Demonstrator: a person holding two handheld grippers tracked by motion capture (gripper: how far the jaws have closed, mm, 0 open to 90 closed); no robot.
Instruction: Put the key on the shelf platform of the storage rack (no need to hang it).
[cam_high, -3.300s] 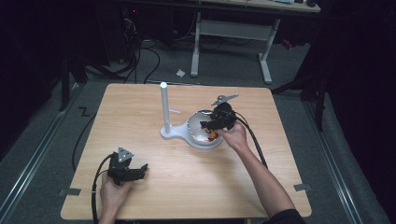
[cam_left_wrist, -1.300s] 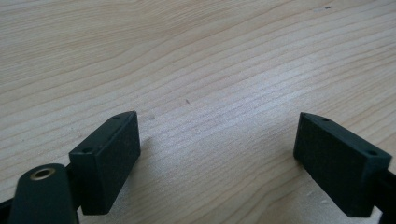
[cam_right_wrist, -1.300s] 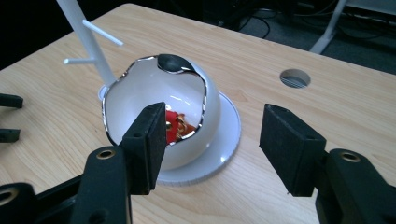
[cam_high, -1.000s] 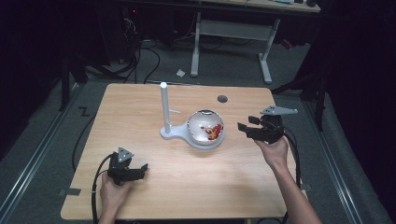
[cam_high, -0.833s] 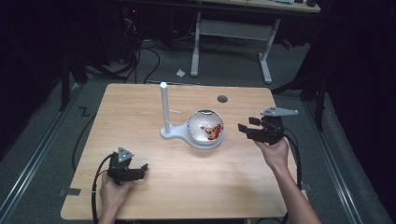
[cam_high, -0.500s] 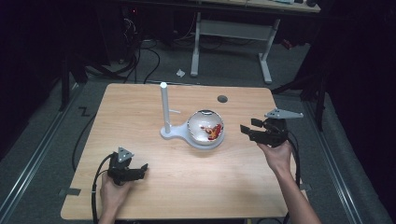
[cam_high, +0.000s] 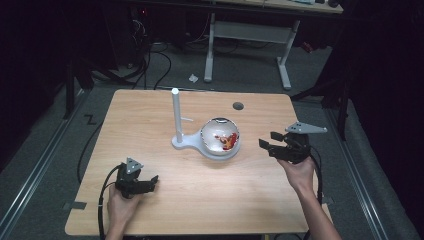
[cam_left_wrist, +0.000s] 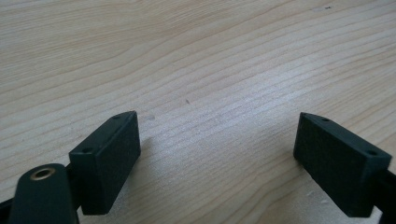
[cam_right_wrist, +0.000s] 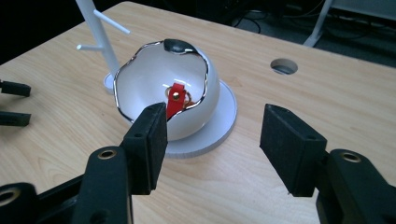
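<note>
Bowl (cam_right_wrist: 163, 100), glossy white with a wavy silvery rim, sits mid-worktop on a round white stand (cam_high: 192, 143) just ahead of the released, empty right tongs (cam_right_wrist: 212, 123). It looks hard, slick and breakable, so its rim seems the safest hold. Left tongs (cam_left_wrist: 219, 149) rest spread apart on bare pale-wood worktop (cam_high: 150, 120).

A bowl (cam_high: 220, 137) sat mid-counter (cam_high: 150, 125) on a stand's base (cam_high: 210, 151), its post (cam_high: 176, 115) just left; right tongs (cam_high: 274, 146) lay right of it, left tongs (cam_high: 145, 185) near-left.
</note>
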